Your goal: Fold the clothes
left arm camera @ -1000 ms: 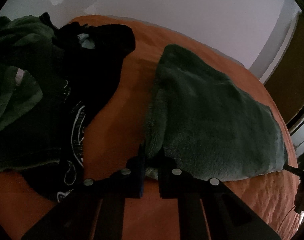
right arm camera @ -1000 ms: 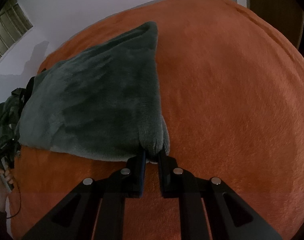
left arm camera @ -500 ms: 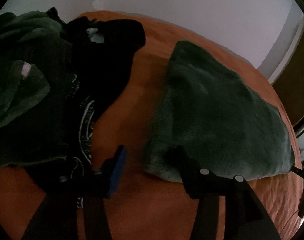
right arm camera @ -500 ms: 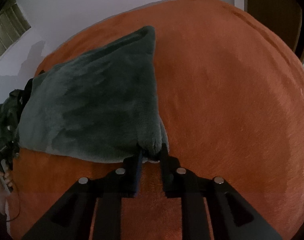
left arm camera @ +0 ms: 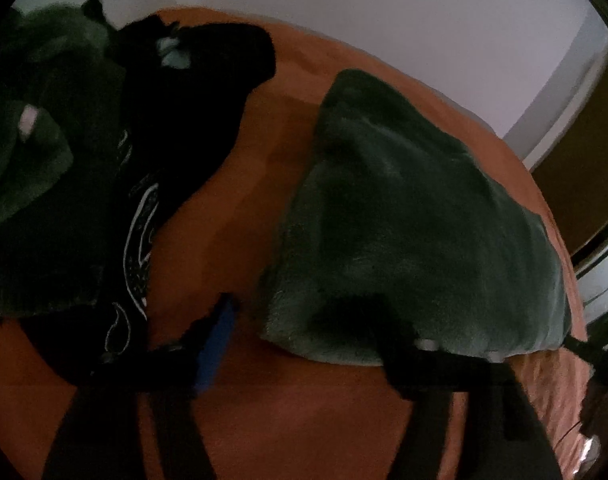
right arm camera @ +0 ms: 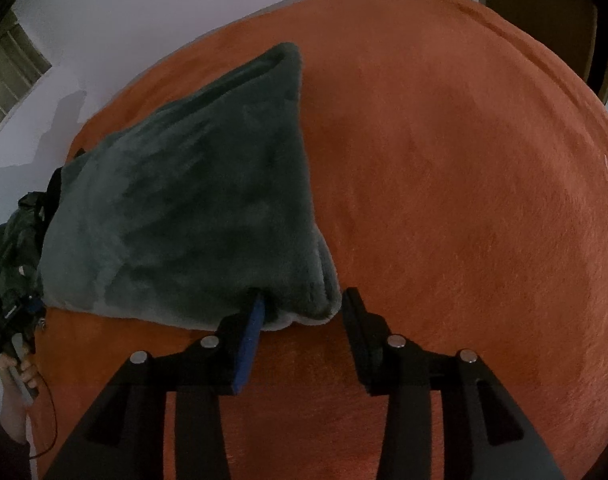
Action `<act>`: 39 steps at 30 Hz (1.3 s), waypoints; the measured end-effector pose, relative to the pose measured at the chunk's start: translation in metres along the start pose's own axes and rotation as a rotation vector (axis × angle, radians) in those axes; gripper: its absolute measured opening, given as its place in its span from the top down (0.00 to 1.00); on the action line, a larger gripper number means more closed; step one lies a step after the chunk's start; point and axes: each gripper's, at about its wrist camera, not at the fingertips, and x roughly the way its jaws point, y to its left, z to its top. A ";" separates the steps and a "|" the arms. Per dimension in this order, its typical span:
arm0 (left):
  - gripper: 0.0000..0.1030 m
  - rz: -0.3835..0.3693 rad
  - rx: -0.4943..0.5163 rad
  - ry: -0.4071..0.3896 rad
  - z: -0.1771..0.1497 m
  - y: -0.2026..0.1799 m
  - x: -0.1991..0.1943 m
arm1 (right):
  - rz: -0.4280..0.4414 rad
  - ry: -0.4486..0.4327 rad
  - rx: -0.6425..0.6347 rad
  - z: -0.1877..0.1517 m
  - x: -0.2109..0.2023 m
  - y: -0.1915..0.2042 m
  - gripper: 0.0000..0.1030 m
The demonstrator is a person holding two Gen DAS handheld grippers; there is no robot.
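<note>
A folded grey-green fleece garment (left arm camera: 415, 216) lies flat on the orange bedspread (left arm camera: 232, 208). My left gripper (left arm camera: 292, 304) is at its near left corner. The blue-padded finger (left arm camera: 220, 328) stands clear on the bedspread and the other finger rests over the fleece. Its jaws are closing, with the corner between them but not pinched. In the right wrist view the same garment (right arm camera: 192, 208) has its near right corner between the fingers of my right gripper (right arm camera: 304, 296). Those jaws are opening, and the pads stand off the cloth.
A heap of unfolded clothes fills the left of the left wrist view: a black printed garment (left arm camera: 184, 120) and a green one (left arm camera: 32, 180). A white wall lies beyond the bed. A hand on the other gripper (right arm camera: 12, 332) shows at the left edge. Bare bedspread (right arm camera: 443, 160) stretches right.
Both grippers were shut on the garment's near corners a second ago. Both have let go, their fingers now stand apart, and the garment lies flat where it was.
</note>
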 end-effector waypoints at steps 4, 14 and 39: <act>0.76 0.015 -0.003 -0.013 0.001 0.002 -0.001 | -0.010 0.000 -0.006 0.000 0.001 0.000 0.69; 0.82 0.031 -0.006 -0.021 -0.002 0.006 -0.003 | -0.018 -0.011 -0.023 0.003 0.002 -0.001 0.77; 0.25 0.088 0.010 0.006 0.009 -0.009 -0.020 | -0.025 -0.113 -0.056 0.004 -0.018 -0.002 0.59</act>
